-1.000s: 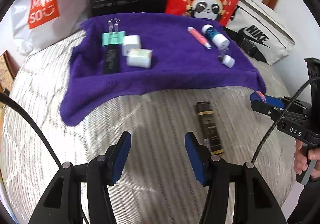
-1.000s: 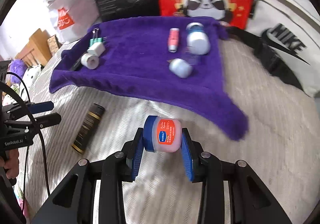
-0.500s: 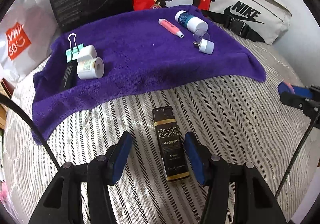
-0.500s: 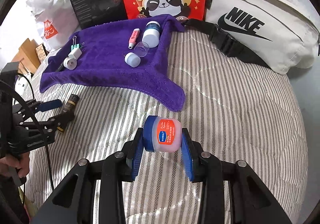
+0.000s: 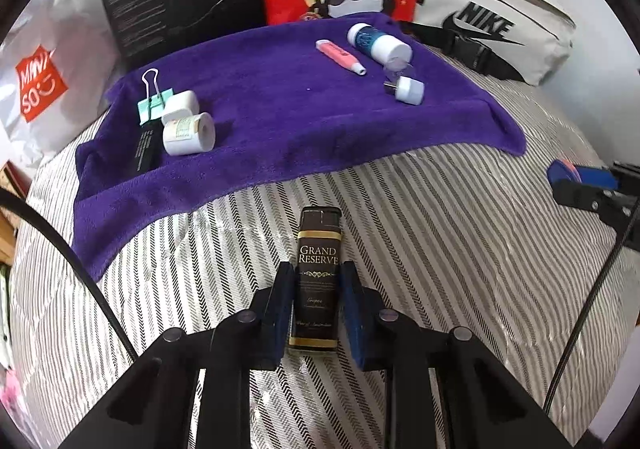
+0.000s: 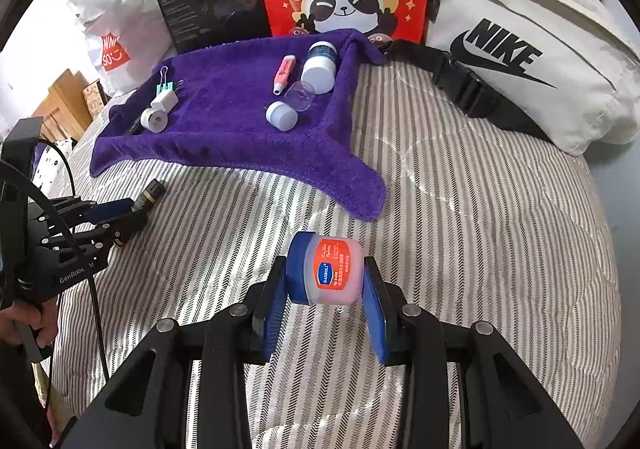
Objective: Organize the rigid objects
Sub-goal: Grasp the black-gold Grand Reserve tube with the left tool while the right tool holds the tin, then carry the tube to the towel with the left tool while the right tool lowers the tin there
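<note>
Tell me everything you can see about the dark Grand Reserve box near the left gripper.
The Grand Reserve box is a slim, dark brown, glossy carton with gold bands and gold lettering, its black top end pointing toward the purple towel. It lies flat on the striped bedcover, just short of the towel. The left gripper is shut on its lower half, blue pads pressing both long sides.

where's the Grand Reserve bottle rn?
Left wrist view, bottom center: the Grand Reserve bottle lies on the striped bedding, clamped between the left gripper fingers, just short of the purple towel edge.
</note>
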